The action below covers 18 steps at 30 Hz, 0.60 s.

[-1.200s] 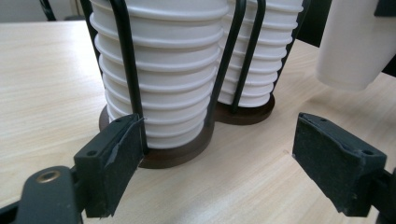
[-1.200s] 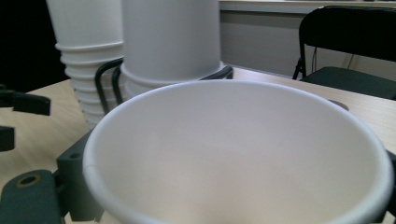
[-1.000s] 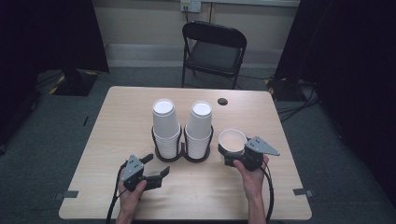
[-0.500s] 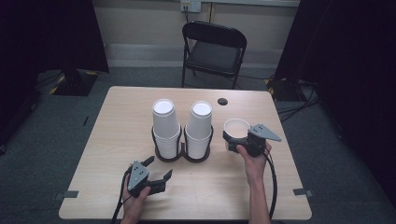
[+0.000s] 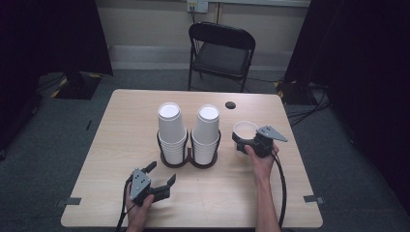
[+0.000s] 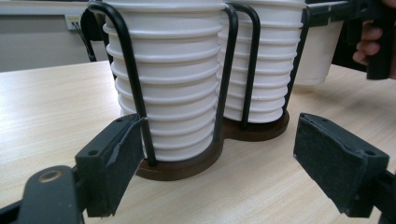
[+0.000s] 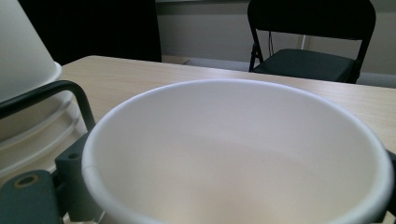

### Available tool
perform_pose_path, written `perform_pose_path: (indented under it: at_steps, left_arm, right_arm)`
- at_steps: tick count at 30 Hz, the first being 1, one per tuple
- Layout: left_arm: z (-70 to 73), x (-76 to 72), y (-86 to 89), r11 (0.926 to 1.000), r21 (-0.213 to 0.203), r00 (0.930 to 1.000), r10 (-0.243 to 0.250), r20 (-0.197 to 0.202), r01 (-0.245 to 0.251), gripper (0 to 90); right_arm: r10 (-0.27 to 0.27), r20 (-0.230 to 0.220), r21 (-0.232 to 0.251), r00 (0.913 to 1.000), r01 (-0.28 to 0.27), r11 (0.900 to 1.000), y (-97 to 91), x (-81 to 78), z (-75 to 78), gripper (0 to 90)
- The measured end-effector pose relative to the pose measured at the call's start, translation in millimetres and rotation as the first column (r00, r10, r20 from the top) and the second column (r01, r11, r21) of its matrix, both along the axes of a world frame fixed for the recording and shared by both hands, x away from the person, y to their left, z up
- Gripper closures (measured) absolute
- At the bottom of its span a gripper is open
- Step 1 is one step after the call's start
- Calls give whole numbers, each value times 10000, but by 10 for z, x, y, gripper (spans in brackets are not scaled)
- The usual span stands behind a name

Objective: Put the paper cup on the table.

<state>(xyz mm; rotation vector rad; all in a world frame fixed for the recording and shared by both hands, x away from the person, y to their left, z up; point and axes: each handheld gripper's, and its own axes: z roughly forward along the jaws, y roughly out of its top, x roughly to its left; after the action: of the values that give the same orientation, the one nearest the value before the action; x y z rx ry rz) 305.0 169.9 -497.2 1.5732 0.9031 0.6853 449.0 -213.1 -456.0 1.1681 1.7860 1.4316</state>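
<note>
Two stacks of white paper cups, the left stack (image 5: pixel 171 128) and the right stack (image 5: pixel 206 130), stand in a dark wire holder (image 5: pixel 189 161) at the table's middle. My right gripper (image 5: pixel 245 142) is shut on a single white cup (image 5: pixel 245 130), held upright just right of the holder; its open mouth (image 7: pixel 238 149) faces the right gripper view. My left gripper (image 5: pixel 161 175) is open near the front edge, pointing at the holder (image 6: pixel 180 165). Its two black pads (image 6: pixel 114 158) stand wide apart with nothing between them, a short way from the holder's base.
A black folding chair (image 5: pixel 220 50) stands behind the table. A small dark round object (image 5: pixel 230 105) lies near the table's far edge. Cables trail from both grippers off the front edge. Bare tabletop (image 5: pixel 121 125) lies to the left and right of the holder.
The right gripper has carried the cup a little farther from the person and up. The left gripper has drawn back toward the front edge and turned to face the holder.
</note>
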Motion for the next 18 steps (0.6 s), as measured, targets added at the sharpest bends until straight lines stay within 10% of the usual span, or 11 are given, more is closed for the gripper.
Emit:
perform_pose_path:
  at_steps: [18]
  left_arm:
    - [-3,2,32,9997,-224,9999,110,-5,-110,160]
  right_arm:
    - [-167,-151,-362,9997,161,9992,2,-24,-200,100]
